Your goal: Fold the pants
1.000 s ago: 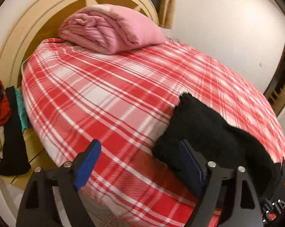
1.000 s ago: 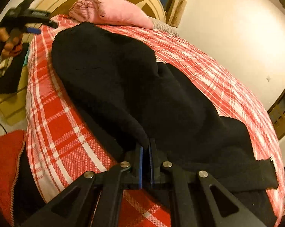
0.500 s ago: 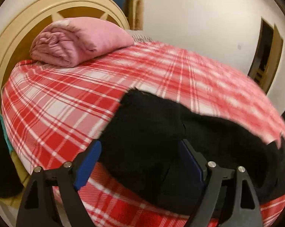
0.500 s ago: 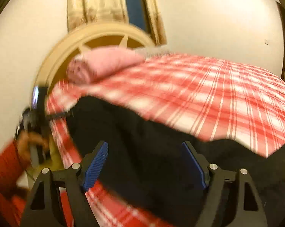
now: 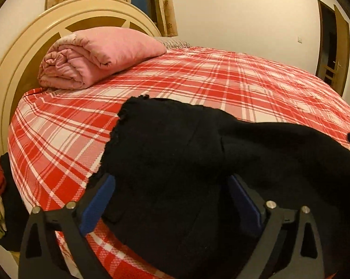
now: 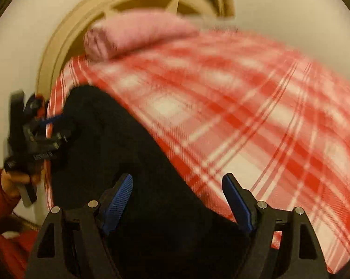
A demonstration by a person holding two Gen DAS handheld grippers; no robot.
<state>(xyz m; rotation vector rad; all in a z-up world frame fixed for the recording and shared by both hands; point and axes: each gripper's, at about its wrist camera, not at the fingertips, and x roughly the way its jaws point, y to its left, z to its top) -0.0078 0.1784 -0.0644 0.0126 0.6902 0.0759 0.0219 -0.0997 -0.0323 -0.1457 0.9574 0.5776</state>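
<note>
So a second ago my right gripper (image 6: 177, 200) was clamped on the pants (image 5: 198, 162); now it's let go, jaws partway apart and just narrowing, above the cloth. My left gripper (image 5: 172, 200) just widened, pants between, unpinched. Pants lie bunched at the bed's (image 5: 244, 81) near edge.

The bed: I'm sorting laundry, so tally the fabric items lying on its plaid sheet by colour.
Black: 1, the pants
Pink: 1, the folded quilt
Total: 2
</note>
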